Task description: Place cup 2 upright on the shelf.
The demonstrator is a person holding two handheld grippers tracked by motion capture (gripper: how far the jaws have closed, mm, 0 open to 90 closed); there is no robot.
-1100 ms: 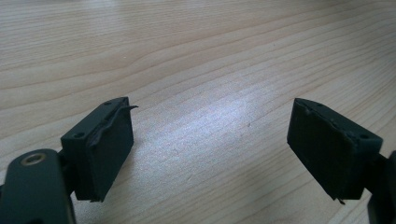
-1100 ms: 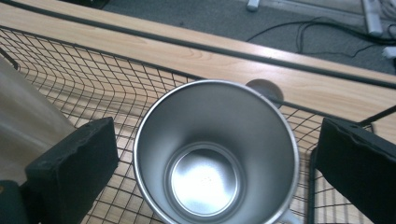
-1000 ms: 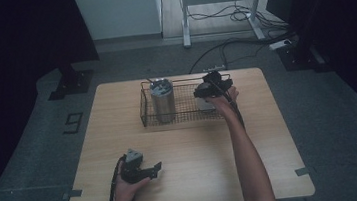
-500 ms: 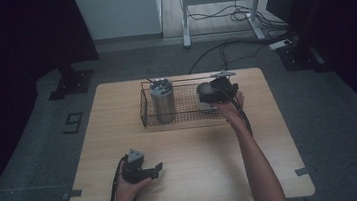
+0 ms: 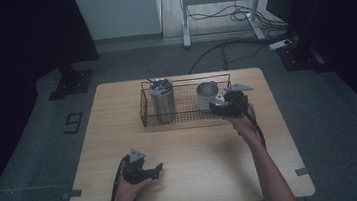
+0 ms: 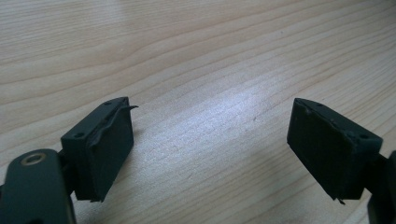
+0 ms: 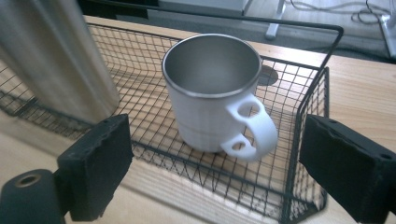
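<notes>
Mug [image 7: 212, 93] upright inside wire basket [image 7: 322, 88] beside tall steel tumbler [image 7: 56, 56], handle toward wide-open right gripper [image 7: 215, 172]; best approached level over the near rim, closing squarely on that handle, left gripper [image 6: 210, 149] open, idle on table [image 6: 187, 56].

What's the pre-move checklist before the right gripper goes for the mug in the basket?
1. Right gripper open: ok, jaws stand wide apart with nothing between them.
2. Mug upright in the wire basket: ok, it stands on the mesh floor.
3. Mug empty: ok, its steel inside shows bare.
4. Handle reachable: ok, the white handle faces the gripper.
5. Clearance from the tall steel tumbler: ok, it stands apart at the basket's other end.
6. Basket wall in the approach path: not ok, the near rim lies between jaws and mug, so probably come in from above.
7. Left gripper out of the way: ok, open, low over the table.
</notes>
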